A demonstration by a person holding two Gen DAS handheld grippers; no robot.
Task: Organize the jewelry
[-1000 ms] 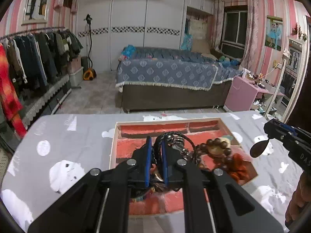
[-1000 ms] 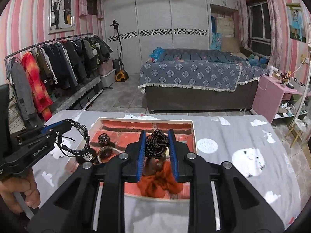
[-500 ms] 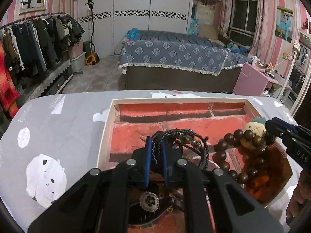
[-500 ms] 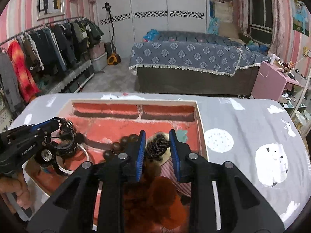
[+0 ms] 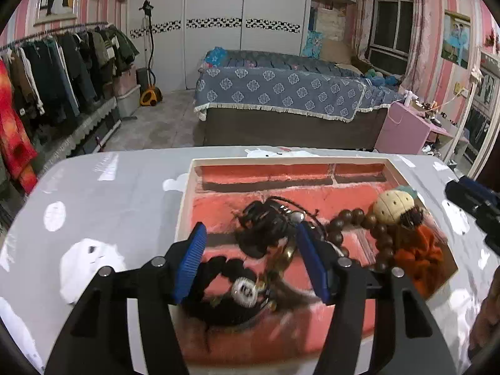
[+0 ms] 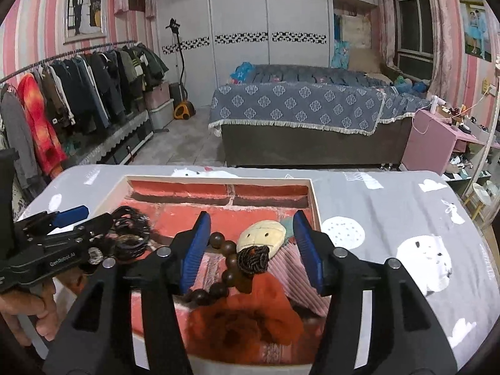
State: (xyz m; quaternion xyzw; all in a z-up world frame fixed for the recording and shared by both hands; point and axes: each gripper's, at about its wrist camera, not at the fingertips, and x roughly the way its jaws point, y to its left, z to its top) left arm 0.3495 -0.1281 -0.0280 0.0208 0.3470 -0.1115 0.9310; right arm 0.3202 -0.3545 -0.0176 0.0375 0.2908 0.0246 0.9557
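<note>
I'm opening my left gripper [image 5: 250, 261] over the tray's [image 5: 184, 215] left half; its pads are clear of the black cord bracelets [image 5: 265, 225] lying loose between them on the red lining. They look light, floppy and tangle-prone, so pinching one strand near the metal charm seems best. I'm opening my right gripper [image 6: 250, 247] too, over the tray's right side; the wooden bead bracelet [image 6: 225, 268] with its orange tassel [image 6: 250, 322] is lying free between the pads. The beads look hard and likely to roll; the knot above the tassel seems safer.
</note>
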